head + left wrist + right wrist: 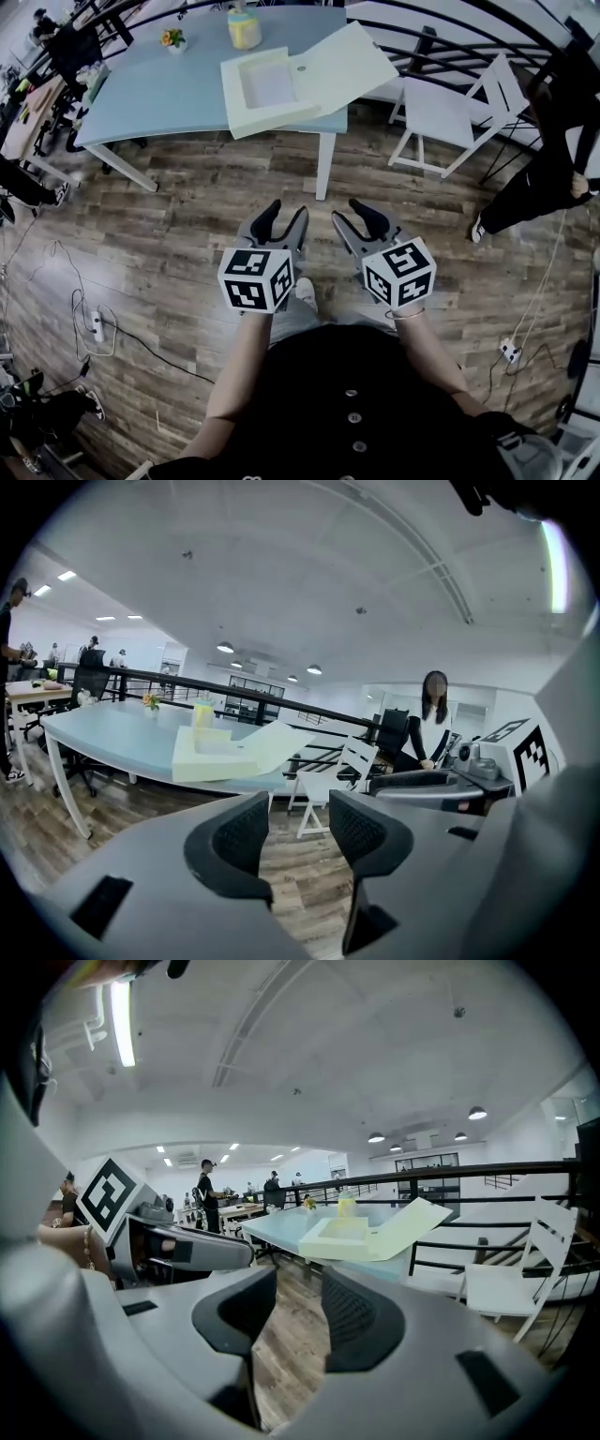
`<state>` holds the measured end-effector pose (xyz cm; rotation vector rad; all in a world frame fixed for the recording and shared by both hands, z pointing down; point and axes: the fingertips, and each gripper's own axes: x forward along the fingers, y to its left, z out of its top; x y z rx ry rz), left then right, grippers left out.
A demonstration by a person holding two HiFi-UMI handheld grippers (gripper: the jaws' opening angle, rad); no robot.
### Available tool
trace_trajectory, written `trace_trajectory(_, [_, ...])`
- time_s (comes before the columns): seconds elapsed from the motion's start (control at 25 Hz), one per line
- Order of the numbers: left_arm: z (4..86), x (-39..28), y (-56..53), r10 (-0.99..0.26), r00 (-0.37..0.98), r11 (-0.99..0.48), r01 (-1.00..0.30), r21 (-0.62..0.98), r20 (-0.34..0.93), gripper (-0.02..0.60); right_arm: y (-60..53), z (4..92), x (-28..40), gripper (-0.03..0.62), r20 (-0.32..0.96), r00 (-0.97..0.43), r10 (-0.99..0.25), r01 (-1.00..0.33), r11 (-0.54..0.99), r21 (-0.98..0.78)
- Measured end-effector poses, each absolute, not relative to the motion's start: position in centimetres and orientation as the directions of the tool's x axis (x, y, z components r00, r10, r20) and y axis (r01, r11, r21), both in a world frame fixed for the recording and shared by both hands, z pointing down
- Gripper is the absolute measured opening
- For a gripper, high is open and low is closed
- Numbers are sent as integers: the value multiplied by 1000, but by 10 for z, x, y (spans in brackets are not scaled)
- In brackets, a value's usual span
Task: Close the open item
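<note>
Head view: plank floor (141, 234), and at twelve o'clock a blue table (169, 94) bears the open box (267, 89), its lid (342, 61) flung toward two o'clock.

Left gripper view: the left gripper (298, 832) stands parted, empty.

Right gripper view: the right gripper (298, 1307) likewise gapes on nothing.

A hasty lid swing may shove the box off the near edge.

head camera looks down; all share the box (267, 89).

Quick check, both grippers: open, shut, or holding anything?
Left gripper: open, nothing between its jaws.
Right gripper: open, nothing between its jaws.
</note>
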<state>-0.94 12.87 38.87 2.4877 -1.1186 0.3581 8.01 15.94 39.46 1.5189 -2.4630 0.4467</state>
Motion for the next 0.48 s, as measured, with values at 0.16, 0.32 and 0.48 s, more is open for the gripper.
trace_trajectory(0.16, [385,-31,88,-663,646,-608,-759,232,377,199,118,392,64,144,329,-437,-837,-899,417,-133])
trace_trajectory(0.32, [386,-59,56,-673,638,-597,-767,234,374,199,87,392,45,146,336,-432,-837,-901,416,-122])
trace_trajectory(0.48, [398,-65,42,-646,657,-610,-751,255,389,199,73,398,33,146,360,-425,-831,-904,409,-123])
